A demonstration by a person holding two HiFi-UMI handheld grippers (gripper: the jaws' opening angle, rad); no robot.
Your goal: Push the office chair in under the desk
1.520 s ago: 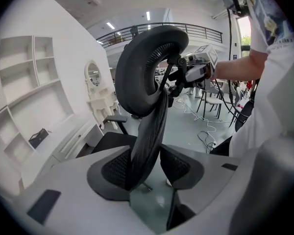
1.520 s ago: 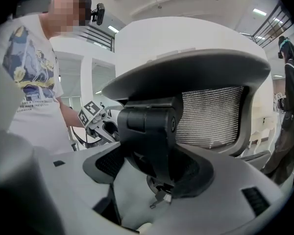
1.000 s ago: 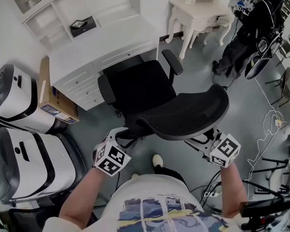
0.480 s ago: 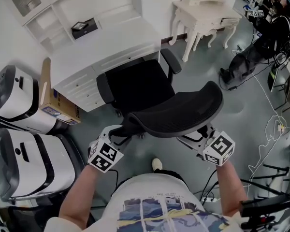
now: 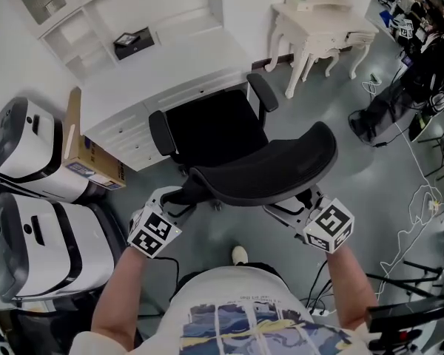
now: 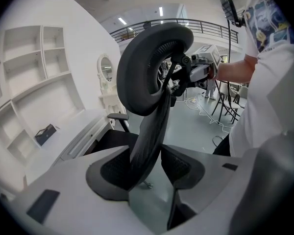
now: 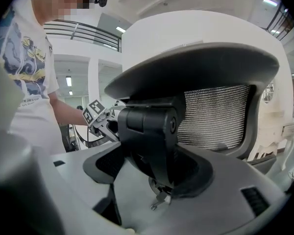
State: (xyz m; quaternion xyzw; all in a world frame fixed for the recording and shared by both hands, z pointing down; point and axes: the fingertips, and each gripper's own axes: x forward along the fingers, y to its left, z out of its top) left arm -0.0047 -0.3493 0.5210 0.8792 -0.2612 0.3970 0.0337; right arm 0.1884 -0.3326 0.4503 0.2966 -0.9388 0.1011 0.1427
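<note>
Head view: camera above, facing steeply down; office chair (image 5: 214, 135) central, white desk (image 5: 155, 80) at 11 o'clock. Left gripper view: close range, looking up along the backrest (image 6: 152, 62) edge; right gripper (image 6: 188, 72) at 1 o'clock. Right gripper view: close range behind the backrest, facing its rear bracket (image 7: 149, 131); left gripper (image 7: 108, 125) at 9 o'clock. All views share the backrest.

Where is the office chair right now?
In the head view, the office chair stands at centre, its seat at the front of the white desk and its backrest toward the person, with the cardboard box on the floor to its left.
</note>
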